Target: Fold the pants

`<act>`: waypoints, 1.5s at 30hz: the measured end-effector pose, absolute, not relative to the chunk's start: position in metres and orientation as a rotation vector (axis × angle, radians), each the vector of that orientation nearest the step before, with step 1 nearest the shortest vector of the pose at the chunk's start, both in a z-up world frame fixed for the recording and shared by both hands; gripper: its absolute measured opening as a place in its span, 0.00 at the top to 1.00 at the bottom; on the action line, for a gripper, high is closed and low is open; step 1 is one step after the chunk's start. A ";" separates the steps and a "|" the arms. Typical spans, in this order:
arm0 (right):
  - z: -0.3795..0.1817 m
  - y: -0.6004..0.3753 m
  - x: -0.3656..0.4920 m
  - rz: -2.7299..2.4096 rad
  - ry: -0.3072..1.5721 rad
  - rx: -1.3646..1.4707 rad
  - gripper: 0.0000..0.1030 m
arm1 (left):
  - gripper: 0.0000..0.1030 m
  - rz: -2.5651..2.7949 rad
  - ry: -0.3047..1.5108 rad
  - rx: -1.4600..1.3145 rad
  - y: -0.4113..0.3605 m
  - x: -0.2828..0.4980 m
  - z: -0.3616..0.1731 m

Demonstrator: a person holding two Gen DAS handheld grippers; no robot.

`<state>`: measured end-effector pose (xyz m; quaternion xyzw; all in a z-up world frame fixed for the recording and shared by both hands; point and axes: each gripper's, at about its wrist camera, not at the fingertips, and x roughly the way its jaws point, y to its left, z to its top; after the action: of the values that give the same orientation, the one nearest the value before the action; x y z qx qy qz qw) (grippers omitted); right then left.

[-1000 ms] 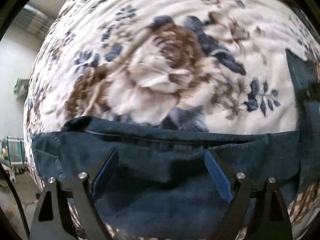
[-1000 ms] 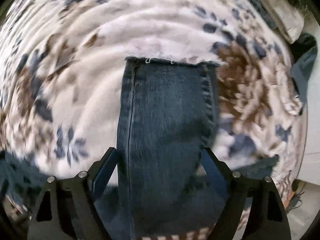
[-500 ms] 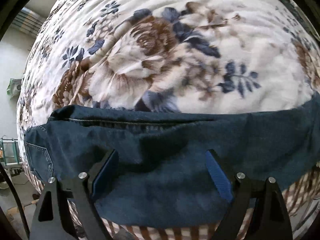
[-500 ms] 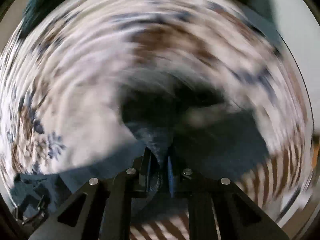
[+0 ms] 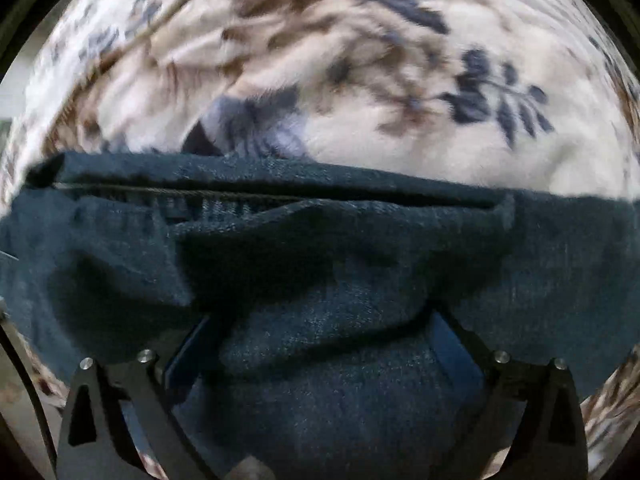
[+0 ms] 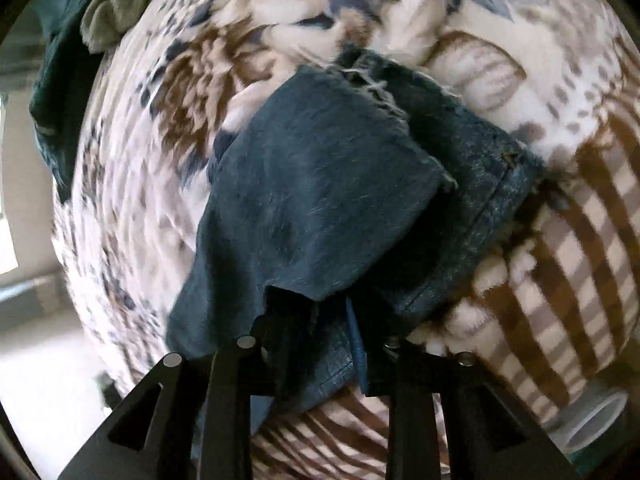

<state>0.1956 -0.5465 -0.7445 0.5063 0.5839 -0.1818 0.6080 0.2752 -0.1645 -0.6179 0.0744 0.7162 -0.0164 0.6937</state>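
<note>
Dark blue denim pants (image 5: 320,264) lie on a floral blanket (image 5: 360,80). In the left wrist view my left gripper (image 5: 320,344) is open, its blue pads wide apart, with a bunched fold of denim bulging between them. In the right wrist view my right gripper (image 6: 316,344) is shut on a fold of the pants (image 6: 320,184); the frayed leg hem (image 6: 376,84) lies folded over onto another layer of the denim beyond the fingers.
The blanket has a brown checked border (image 6: 560,280) at the right. Dark green clothes (image 6: 80,40) lie at the blanket's far left edge. A white cup-like rim (image 6: 596,420) shows at the lower right. Floor shows at the left (image 6: 32,340).
My right gripper shut on the pant leg and carried it over, so the leg now lies folded on itself. My left gripper moved closer in; denim has bunched up between its open fingers.
</note>
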 end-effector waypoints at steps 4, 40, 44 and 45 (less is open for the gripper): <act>-0.746 -0.561 0.186 -0.411 1.261 1.296 0.26 | 0.00 -0.036 1.631 0.160 -0.164 0.279 -0.624; -0.739 -0.606 0.174 -0.524 1.289 1.165 0.31 | 0.00 -0.136 1.531 0.277 -0.235 0.236 -0.551; -0.759 -0.598 0.183 -0.552 1.357 1.124 0.40 | 0.00 -0.138 1.536 0.290 -0.234 0.238 -0.561; -0.758 -0.596 0.185 -0.550 1.351 1.106 0.48 | 0.00 -0.138 1.539 0.287 -0.236 0.237 -0.561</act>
<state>0.1848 -0.5959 -0.7585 0.4790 0.5852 -0.2382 0.6094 0.2368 -0.2360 -0.5608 0.1294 0.6926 -0.0621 0.7070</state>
